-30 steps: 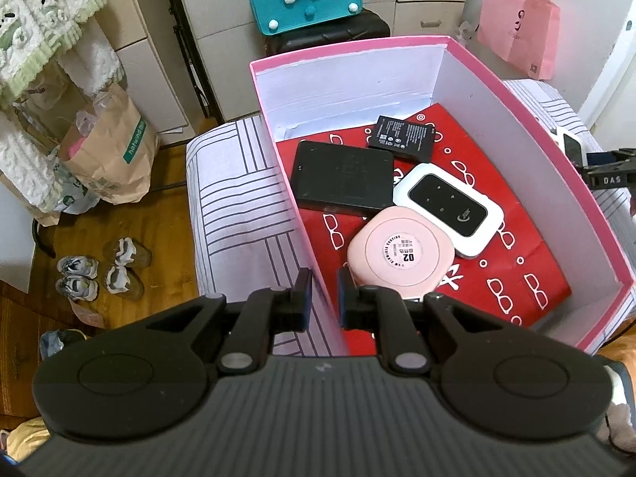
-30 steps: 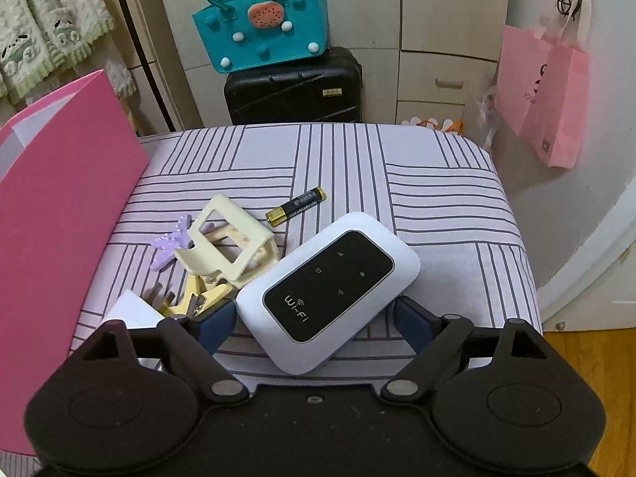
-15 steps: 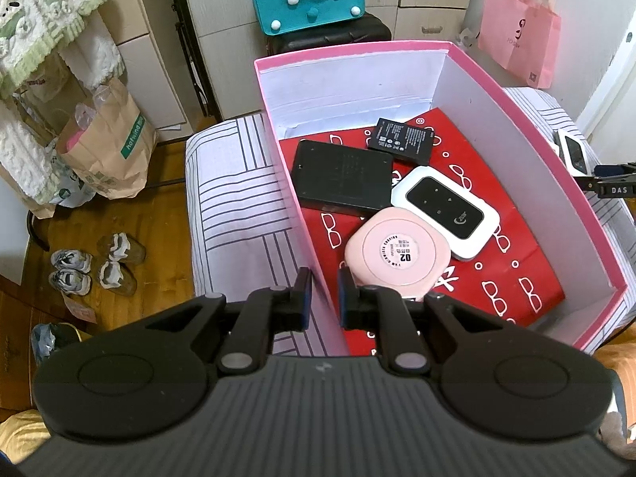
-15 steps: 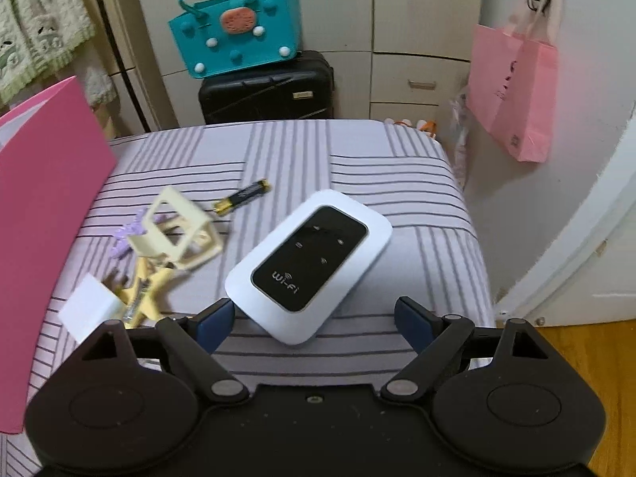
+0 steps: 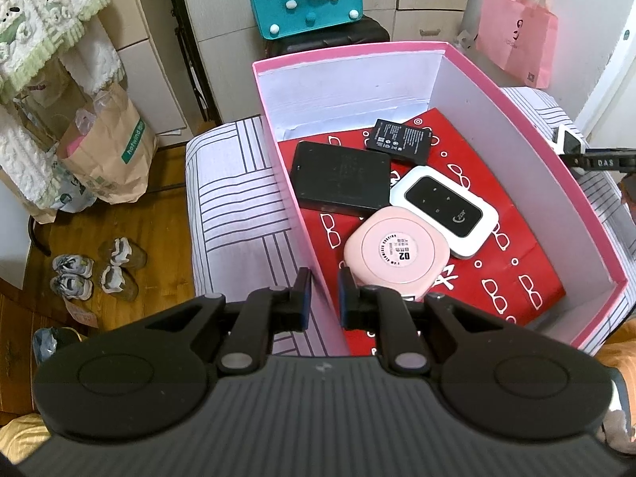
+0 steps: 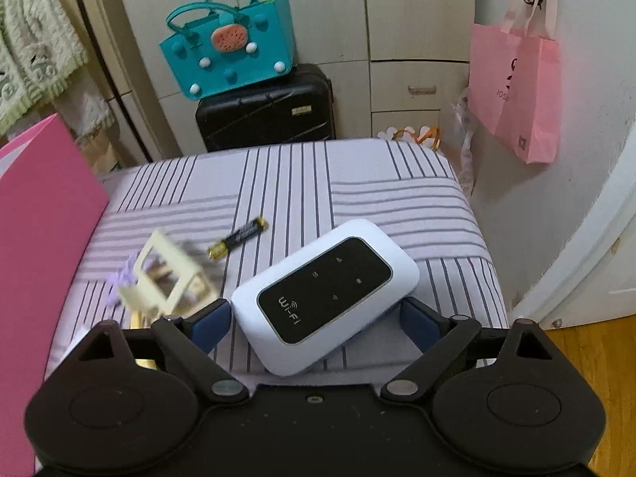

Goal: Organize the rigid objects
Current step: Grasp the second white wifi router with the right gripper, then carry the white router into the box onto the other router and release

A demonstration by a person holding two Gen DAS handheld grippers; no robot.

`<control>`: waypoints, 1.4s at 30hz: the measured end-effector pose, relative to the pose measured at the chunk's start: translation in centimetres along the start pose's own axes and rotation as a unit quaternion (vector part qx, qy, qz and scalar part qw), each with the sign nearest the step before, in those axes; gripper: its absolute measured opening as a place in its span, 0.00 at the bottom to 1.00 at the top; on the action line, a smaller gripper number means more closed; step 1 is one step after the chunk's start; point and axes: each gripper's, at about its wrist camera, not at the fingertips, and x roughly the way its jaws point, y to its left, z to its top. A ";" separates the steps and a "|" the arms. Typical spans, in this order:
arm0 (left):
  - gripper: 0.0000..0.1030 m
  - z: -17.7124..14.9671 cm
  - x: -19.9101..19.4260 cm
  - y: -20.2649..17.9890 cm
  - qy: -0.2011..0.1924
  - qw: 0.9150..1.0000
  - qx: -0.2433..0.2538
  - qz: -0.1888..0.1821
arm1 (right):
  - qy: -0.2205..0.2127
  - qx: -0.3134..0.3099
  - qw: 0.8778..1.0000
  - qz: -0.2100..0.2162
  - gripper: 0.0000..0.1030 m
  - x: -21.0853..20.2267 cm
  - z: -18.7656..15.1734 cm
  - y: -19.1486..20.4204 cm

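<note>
In the left wrist view my left gripper (image 5: 322, 298) is shut on the near left wall of the pink box (image 5: 294, 206). Inside lie a black flat case (image 5: 342, 179), a black battery pack (image 5: 399, 141), a white router (image 5: 443, 210) and a round pink device (image 5: 393, 254) on red paper. In the right wrist view my right gripper (image 6: 316, 318) is shut on a white Wi-Fi router (image 6: 326, 294), held above the striped bed (image 6: 357, 194). A cream plastic frame (image 6: 167, 278), a purple clip (image 6: 121, 278) and an AA battery (image 6: 238, 236) lie on the bed left of it.
The pink box wall (image 6: 35, 238) stands at the left of the right wrist view. A black suitcase (image 6: 266, 107) with a teal bag (image 6: 230, 51) sits beyond the bed. A pink bag (image 6: 516, 87) hangs on the right. Shoes (image 5: 95, 270) lie on the floor at left.
The right gripper has closed on the Wi-Fi router and lifted it, and its view has shifted over the bed. The left gripper stays clamped on the box wall.
</note>
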 end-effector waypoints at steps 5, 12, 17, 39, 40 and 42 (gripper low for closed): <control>0.12 -0.1 0.0 0.1 0.000 1.000 -0.003 -0.001 | -0.017 -0.020 1.000 0.003 0.87 -0.1 -0.4 0.0; 0.12 -0.1 0.0 0.2 -0.002 1.000 -0.002 -0.002 | -0.006 -0.048 0.999 0.003 0.46 -2.1 -1.5 -0.5; 0.13 -0.1 0.0 0.2 -0.002 1.000 -0.005 -0.005 | 0.001 -0.017 1.000 0.006 0.44 -3.0 -1.4 -1.9; 0.12 -0.4 0.1 -0.4 0.016 1.000 0.001 0.006 | -0.008 -0.063 0.998 -0.007 0.67 0.3 1.3 -1.1; 0.13 -0.4 0.2 -0.4 0.016 1.000 0.002 0.006 | 0.002 -0.067 0.998 0.002 0.66 -0.2 1.2 -1.3; 0.13 -0.2 0.3 -0.6 0.018 1.000 0.004 0.010 | 0.011 -0.065 0.998 0.015 0.66 -0.8 0.8 -1.7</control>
